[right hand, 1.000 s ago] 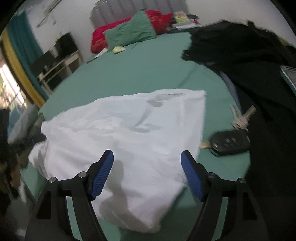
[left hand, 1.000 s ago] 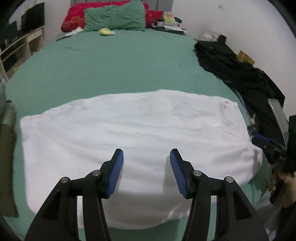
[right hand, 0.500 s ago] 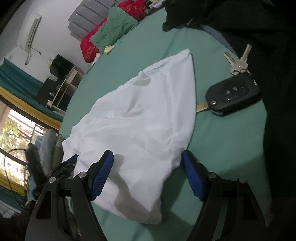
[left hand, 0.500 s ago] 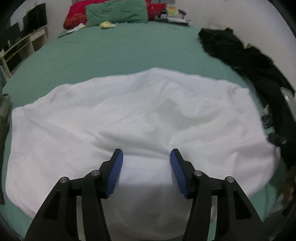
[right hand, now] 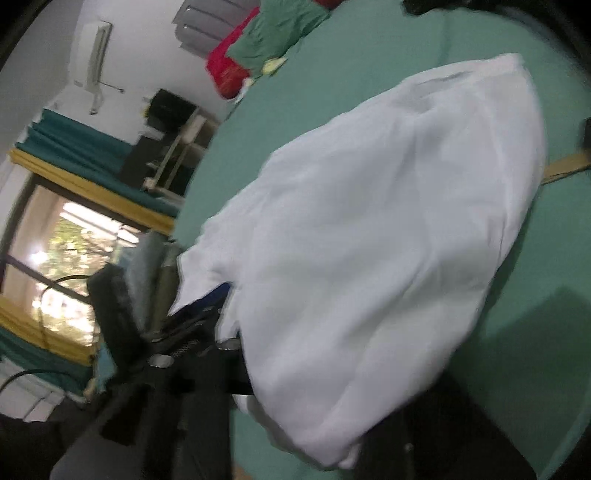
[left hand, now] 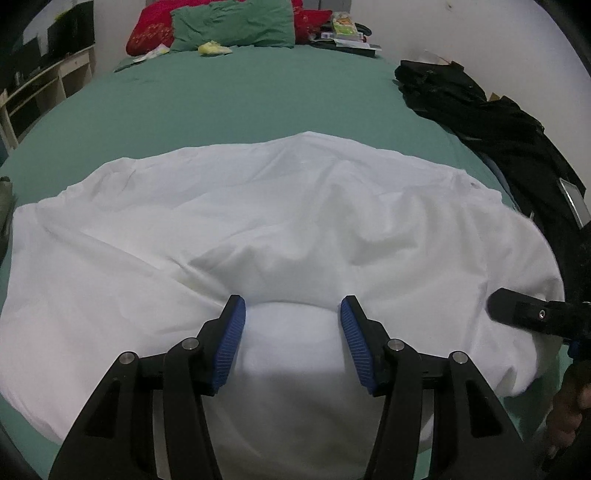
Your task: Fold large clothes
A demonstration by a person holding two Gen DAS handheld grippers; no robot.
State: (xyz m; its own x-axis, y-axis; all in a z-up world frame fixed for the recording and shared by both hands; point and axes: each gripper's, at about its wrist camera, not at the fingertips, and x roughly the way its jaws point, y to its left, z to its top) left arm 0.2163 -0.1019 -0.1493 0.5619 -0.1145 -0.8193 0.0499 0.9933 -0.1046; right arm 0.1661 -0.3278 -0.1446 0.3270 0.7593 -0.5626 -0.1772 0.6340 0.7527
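Note:
A large white garment (left hand: pixel 295 221) lies spread across the green bed (left hand: pixel 240 99). My left gripper (left hand: pixel 293 326) points down onto its near edge. It is open, and a soft bulge of cloth rises between the blue pads (left hand: pixel 229 343). My right gripper (left hand: pixel 517 314) is at the garment's right corner with one black finger on top of the cloth. In the blurred right wrist view the white garment (right hand: pixel 369 258) drapes over that gripper and hides its pads. Its jaws are closing with cloth between them. The left gripper (right hand: pixel 207 302) shows at that view's left.
A heap of black clothes (left hand: pixel 480 110) runs along the bed's right side. Red (left hand: pixel 147 33) and green pillows (left hand: pixel 232 22) lie at the head, and shelves (left hand: pixel 44 92) stand to the left. A key blade (right hand: pixel 565 166) lies beside the garment. A hand (left hand: pixel 569 413) is at the lower right.
The right gripper dropped and rolled onto the garment's corner, its wide jaws narrowing with cloth now over them. The left gripper sank onto the near edge, and the cloth bunched up ahead of it.

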